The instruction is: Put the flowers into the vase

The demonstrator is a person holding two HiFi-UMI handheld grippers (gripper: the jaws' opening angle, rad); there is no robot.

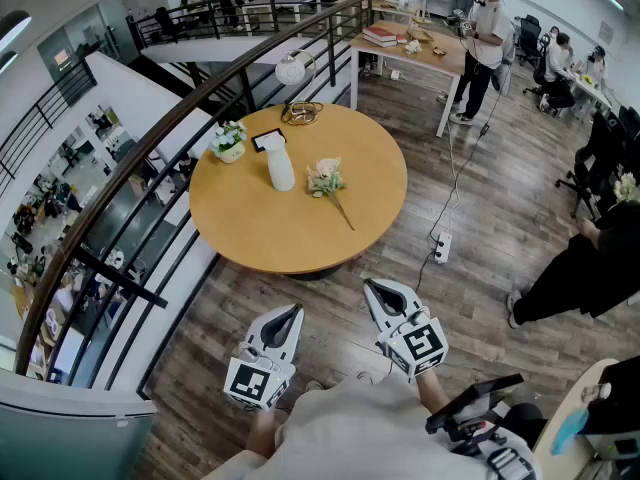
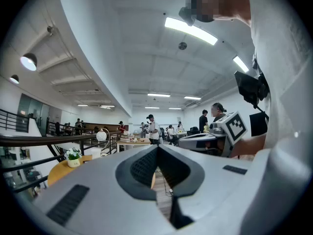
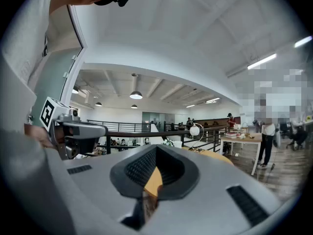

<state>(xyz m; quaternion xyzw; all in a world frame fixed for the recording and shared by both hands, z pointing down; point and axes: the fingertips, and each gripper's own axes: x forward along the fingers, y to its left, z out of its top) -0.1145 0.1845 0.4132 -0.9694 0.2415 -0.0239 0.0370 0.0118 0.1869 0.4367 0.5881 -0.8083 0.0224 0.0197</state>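
Head view: white slim-necked vase (image 1: 281, 166) stands upright on the round wooden table (image 1: 250, 230).
Just right of it lies a pale pink flower bunch (image 1: 326, 177), its thin stem pointing near-right. Left gripper (image 1: 293, 313) and right gripper (image 1: 372, 286) are closed, empty.

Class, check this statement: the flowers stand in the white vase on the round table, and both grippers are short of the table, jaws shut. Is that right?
No. The head view shows the flowers lying on the round table beside the white vase, not in it. The left gripper and right gripper are indeed short of the table, jaws shut.
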